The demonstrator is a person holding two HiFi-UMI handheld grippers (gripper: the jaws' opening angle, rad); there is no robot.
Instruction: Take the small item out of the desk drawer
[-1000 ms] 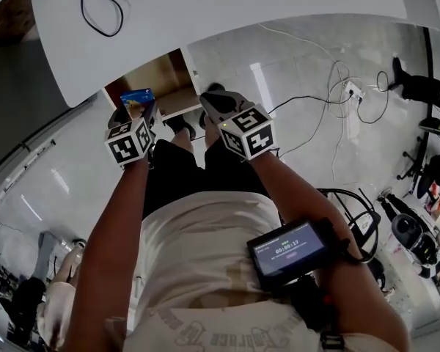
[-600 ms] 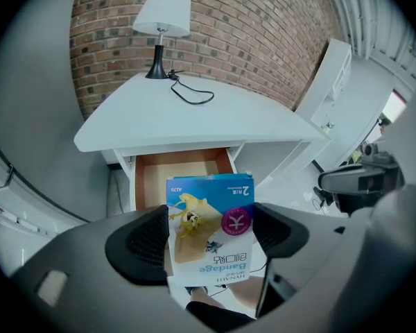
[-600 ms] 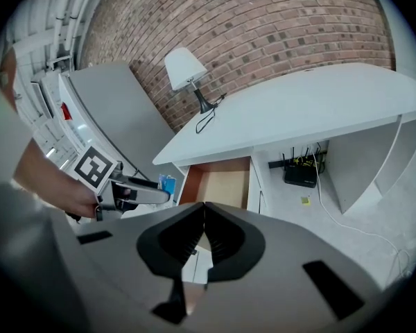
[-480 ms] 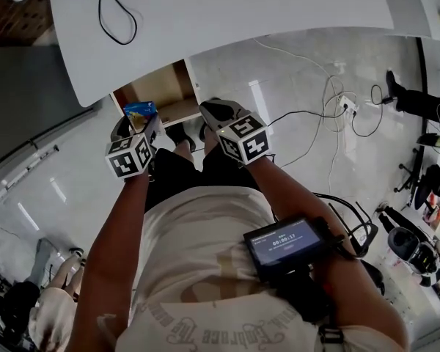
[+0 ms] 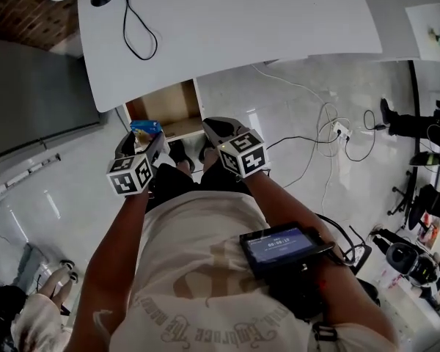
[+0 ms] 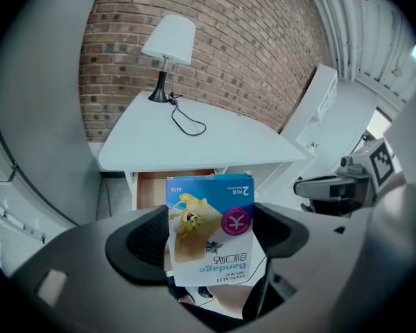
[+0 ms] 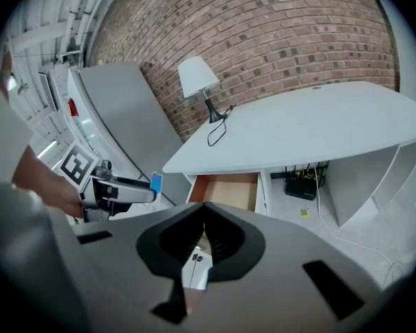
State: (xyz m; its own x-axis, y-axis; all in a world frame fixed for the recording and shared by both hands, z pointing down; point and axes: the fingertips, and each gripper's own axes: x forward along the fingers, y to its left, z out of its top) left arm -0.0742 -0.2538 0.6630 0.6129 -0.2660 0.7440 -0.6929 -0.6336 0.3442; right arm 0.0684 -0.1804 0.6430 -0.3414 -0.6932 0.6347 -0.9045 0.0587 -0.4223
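Observation:
My left gripper [image 6: 211, 236] is shut on a small blue and white bandage box [image 6: 209, 224], which stands upright between the jaws. From the head view the box [image 5: 145, 127] hangs just in front of the open wooden drawer [image 5: 166, 105] under the white desk [image 5: 227, 28]. The drawer [image 6: 172, 184] looks bare inside where it shows. My right gripper [image 5: 214, 129] is level with the left one, a little to its right, its jaws shut with nothing between them [image 7: 204, 210]. The right gripper view also catches the drawer [image 7: 225, 190] and the box [image 7: 156, 182].
A white lamp [image 6: 170, 41] and its black cable [image 5: 136, 31] are at the desk's far left. A grey cabinet [image 5: 29, 94] stands left of the desk. Cables and a power strip [image 5: 337, 130] lie on the glossy floor to the right. A screen device [image 5: 282, 246] is strapped to the right forearm.
The left gripper with the box has drawn back a little from the drawer's front. The head view has shifted, showing more of the desk top. The right gripper stays shut beside it.

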